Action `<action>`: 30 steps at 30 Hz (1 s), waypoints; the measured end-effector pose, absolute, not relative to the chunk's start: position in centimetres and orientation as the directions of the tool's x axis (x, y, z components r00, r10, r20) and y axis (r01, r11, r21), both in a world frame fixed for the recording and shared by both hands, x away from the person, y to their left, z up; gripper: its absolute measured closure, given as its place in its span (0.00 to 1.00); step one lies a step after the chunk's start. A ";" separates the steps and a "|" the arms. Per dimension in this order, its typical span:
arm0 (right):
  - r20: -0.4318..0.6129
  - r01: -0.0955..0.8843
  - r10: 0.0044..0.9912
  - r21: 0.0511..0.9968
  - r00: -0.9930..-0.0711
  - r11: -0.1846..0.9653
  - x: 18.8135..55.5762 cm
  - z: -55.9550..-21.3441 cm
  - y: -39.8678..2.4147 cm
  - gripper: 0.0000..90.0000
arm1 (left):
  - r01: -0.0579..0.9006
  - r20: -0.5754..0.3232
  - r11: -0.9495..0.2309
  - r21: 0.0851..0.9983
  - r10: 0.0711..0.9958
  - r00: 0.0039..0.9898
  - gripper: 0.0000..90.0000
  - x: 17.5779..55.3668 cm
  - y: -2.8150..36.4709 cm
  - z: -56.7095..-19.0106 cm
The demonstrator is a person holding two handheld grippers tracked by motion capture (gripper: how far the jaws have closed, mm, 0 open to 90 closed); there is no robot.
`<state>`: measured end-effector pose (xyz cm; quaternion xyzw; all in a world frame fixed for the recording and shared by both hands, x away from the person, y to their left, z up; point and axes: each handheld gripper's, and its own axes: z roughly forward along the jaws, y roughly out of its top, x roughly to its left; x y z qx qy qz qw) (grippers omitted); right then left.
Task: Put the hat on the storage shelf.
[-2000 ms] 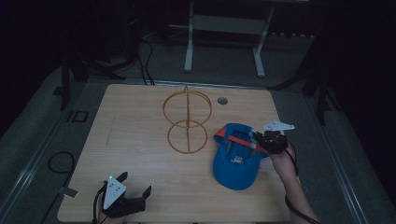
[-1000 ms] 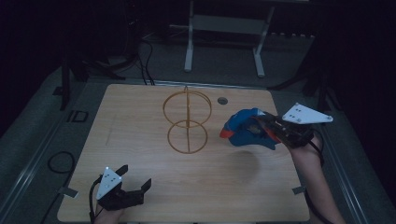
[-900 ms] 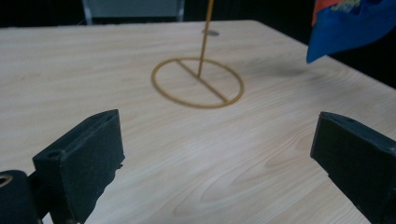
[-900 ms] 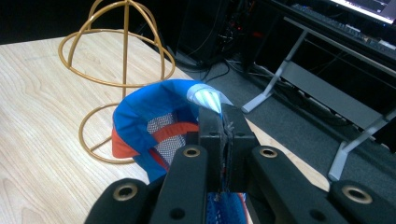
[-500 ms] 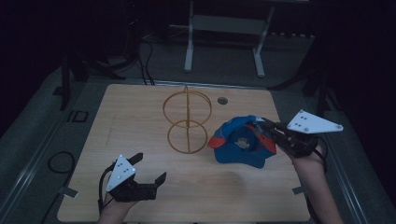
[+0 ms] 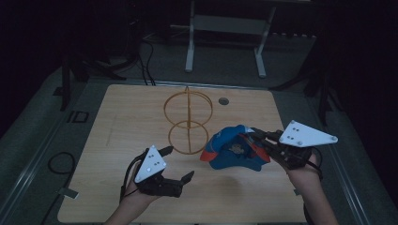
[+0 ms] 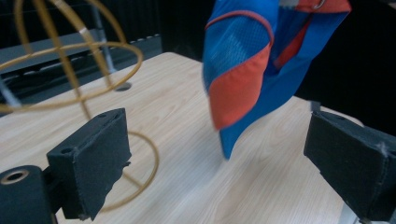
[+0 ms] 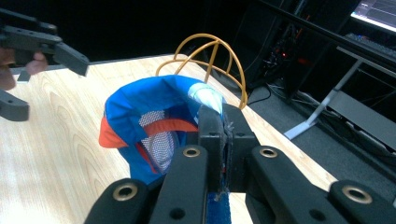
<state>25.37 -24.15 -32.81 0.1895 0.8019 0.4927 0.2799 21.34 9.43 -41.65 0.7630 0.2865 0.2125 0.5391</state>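
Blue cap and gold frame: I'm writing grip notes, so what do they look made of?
The blue cap looks like soft fabric with mesh panels: it sags from the right gripper, and a netted weave shows inside. The gold frame looks like thin rigid wire, probably metal, with a dull yellow finish.

Desk (image 6: 122,122): pale wood-grain top, sitting in a dim room, dark all around.
Grommet hole (image 6: 224,101): small round opening near the desk's far edge, right of centre.
Metal stand (image 6: 225,28): light grey frame on the floor beyond the desk, two legs running down to flat feet.
Floor cables (image 6: 145,51): dark leads snaking across the grey floor behind the desk's far left corner.
Cable loop (image 6: 58,164): black, curled on the floor off the desk's left side.
Monitor (image 8: 376,9): lit screen up in the far corner of the right gripper view.
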 end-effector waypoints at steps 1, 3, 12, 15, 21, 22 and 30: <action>-0.261 0.025 0.574 0.897 -0.776 0.442 25.3 -32.8 -24.1 0.98 | 0.201 0.023 -0.262 0.944 0.658 0.753 0.08 21.5 9.1 -41.4; -0.263 0.021 0.571 0.897 -0.778 0.442 25.2 -32.7 -23.9 0.98 | 0.189 0.027 -0.262 0.947 0.649 0.761 0.13 22.0 8.5 -41.1; -0.256 0.010 0.536 0.896 -0.804 0.444 24.9 -33.0 -22.8 0.98 | 0.184 0.022 -0.289 0.940 0.588 0.809 0.22 24.0 5.8 -40.6; -0.263 0.003 0.526 0.892 -0.808 0.452 24.8 -33.1 -22.5 0.98 | 0.172 0.021 -0.281 0.944 0.572 0.820 0.35 24.2 5.3 -40.3; -0.259 0.007 0.522 0.891 -0.813 0.454 24.8 -33.4 -22.4 0.98 | 0.159 0.029 -0.264 0.951 0.590 0.807 0.65 24.3 5.1 -39.5; -0.254 0.010 0.522 0.892 -0.814 0.451 24.8 -33.5 -22.4 0.98 | 0.164 0.020 -0.254 0.953 0.595 0.804 0.75 24.4 5.2 -39.4; -0.242 0.021 0.525 0.895 -0.816 0.446 24.5 -34.1 -22.7 0.98 | 0.157 0.046 -0.262 0.952 0.631 0.774 0.96 24.5 4.7 -38.8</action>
